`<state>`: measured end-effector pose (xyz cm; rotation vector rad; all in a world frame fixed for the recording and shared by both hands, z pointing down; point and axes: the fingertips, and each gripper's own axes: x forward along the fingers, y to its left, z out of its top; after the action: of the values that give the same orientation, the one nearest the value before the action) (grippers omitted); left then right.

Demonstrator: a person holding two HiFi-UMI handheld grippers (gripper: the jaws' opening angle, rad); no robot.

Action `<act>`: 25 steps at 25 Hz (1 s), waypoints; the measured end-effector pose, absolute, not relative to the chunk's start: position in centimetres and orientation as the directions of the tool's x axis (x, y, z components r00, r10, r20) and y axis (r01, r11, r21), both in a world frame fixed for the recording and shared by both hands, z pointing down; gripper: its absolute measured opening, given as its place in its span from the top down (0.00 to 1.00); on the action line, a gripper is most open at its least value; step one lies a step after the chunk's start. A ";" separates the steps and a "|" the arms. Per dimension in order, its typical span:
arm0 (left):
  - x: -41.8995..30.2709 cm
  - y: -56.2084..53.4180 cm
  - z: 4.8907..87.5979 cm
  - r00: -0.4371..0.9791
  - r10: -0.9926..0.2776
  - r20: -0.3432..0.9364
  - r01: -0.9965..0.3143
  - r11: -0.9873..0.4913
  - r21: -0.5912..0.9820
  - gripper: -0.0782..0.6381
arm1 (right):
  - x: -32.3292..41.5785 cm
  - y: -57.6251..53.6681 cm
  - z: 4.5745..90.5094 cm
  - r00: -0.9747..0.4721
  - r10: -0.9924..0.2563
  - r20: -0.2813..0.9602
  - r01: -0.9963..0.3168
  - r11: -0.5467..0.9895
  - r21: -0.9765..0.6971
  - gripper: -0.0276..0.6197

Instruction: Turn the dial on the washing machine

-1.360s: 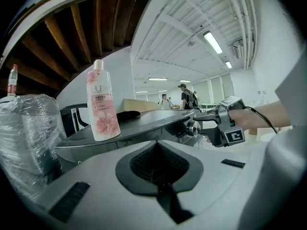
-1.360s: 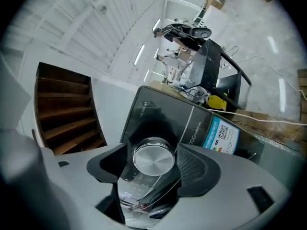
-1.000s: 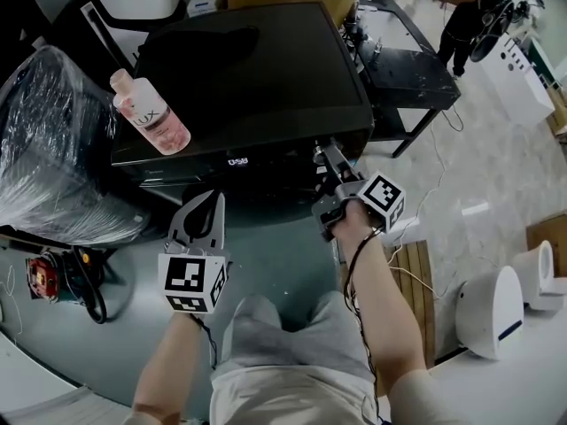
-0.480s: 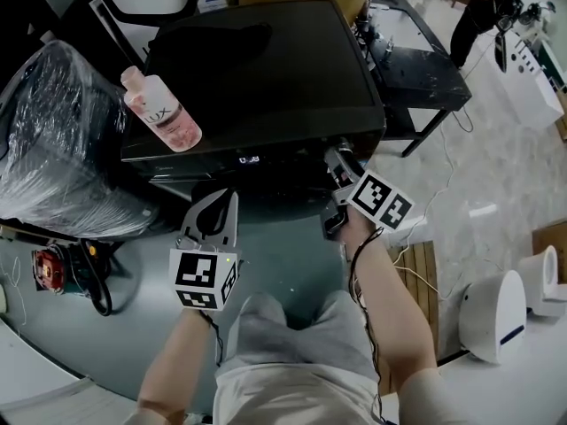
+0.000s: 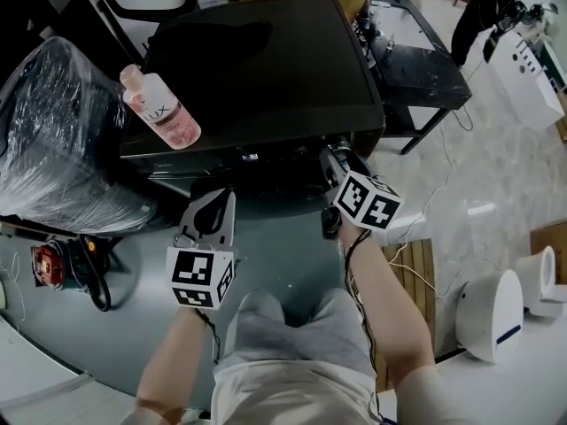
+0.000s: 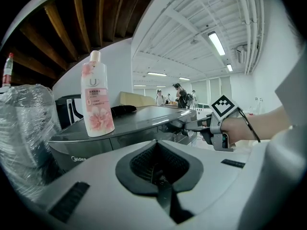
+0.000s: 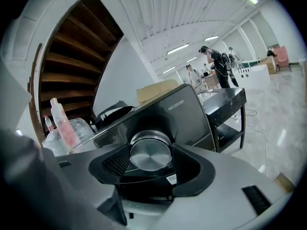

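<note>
1. Head view: the right gripper (image 5: 337, 159) reaches to the front right corner of the black washing machine (image 5: 266, 69), with the person's forearm stretched out behind it.
2. Right gripper view: its two dark jaws are closed against the sides of the dial (image 7: 150, 153), a round brushed-metal knob on the machine's sloping front panel.
3. The left gripper (image 5: 213, 211) hangs in front of the machine, to the left of the other one and clear of the panel. In the left gripper view its jaws meet, with nothing between them.
4. A pink bottle (image 5: 159, 106) stands upright on the machine's top, near the left edge.
5. A plastic-wrapped bundle (image 5: 53, 140) sits just beside the machine's left side.
</note>
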<state>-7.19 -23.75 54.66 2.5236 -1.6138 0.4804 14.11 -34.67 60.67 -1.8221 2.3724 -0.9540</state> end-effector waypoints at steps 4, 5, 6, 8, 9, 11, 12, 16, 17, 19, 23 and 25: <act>-7.5 -23.6 54.4 0.382 -0.864 0.328 -0.901 -0.427 -0.077 0.87 | 14.0 -34.6 60.6 -0.294 -0.878 0.377 -0.919 0.152 -0.363 0.50; -7.5 -23.6 54.3 0.380 -0.865 0.329 -0.900 -0.428 -0.085 0.87 | 14.0 -34.6 60.5 -0.288 -0.879 0.380 -0.926 0.155 -0.343 0.50; -7.4 -23.7 54.2 0.378 -0.866 0.328 -0.897 -0.430 -0.100 0.87 | 14.0 -34.6 60.5 -0.283 -0.880 0.382 -0.932 0.158 -0.325 0.50; -7.3 -23.7 53.8 0.377 -0.870 0.320 -0.889 -0.436 -0.138 0.87 | 13.9 -34.6 60.5 -0.271 -0.882 0.385 -0.945 0.167 -0.283 0.50; -7.2 -23.6 53.6 0.378 -0.870 0.315 -0.885 -0.440 -0.153 0.87 | 13.8 -34.6 60.5 -0.262 -0.883 0.389 -0.953 0.172 -0.251 0.50; -7.0 -23.5 53.4 0.383 -0.870 0.309 -0.879 -0.447 -0.168 0.87 | 13.7 -34.5 60.6 -0.237 -0.886 0.400 -0.968 0.180 -0.175 0.50; -6.9 -23.4 53.3 0.387 -0.869 0.307 -0.877 -0.450 -0.170 0.87 | 13.7 -34.5 60.5 -0.223 -0.887 0.405 -0.974 0.184 -0.134 0.50; -6.8 -23.3 53.4 0.398 -0.861 0.316 -0.867 -0.465 -0.177 0.87 | 13.5 -34.5 60.4 -0.177 -0.893 0.413 -0.978 0.206 0.026 0.50; -6.9 -23.4 53.5 0.395 -0.863 0.316 -0.869 -0.463 -0.176 0.86 | 13.5 -34.5 60.4 -0.172 -0.895 0.411 -0.976 0.211 0.051 0.50; -7.1 -23.5 53.5 0.392 -0.864 0.315 -0.872 -0.458 -0.173 0.87 | 13.4 -34.5 60.4 -0.168 -0.897 0.408 -0.971 0.222 0.087 0.50; -7.1 -23.6 53.4 0.396 -0.863 0.313 -0.873 -0.460 -0.164 0.87 | 12.8 -34.5 60.0 -0.164 -0.896 0.413 -0.956 0.247 0.159 0.50; -7.2 -23.6 53.2 0.398 -0.863 0.312 -0.874 -0.460 -0.156 0.87 | 12.7 -34.5 59.9 -0.149 -0.893 0.423 -0.939 0.262 0.222 0.50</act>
<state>-7.16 -23.60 53.20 2.5991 -1.6150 0.5482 12.75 -34.49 59.92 -2.2659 2.8316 -0.1760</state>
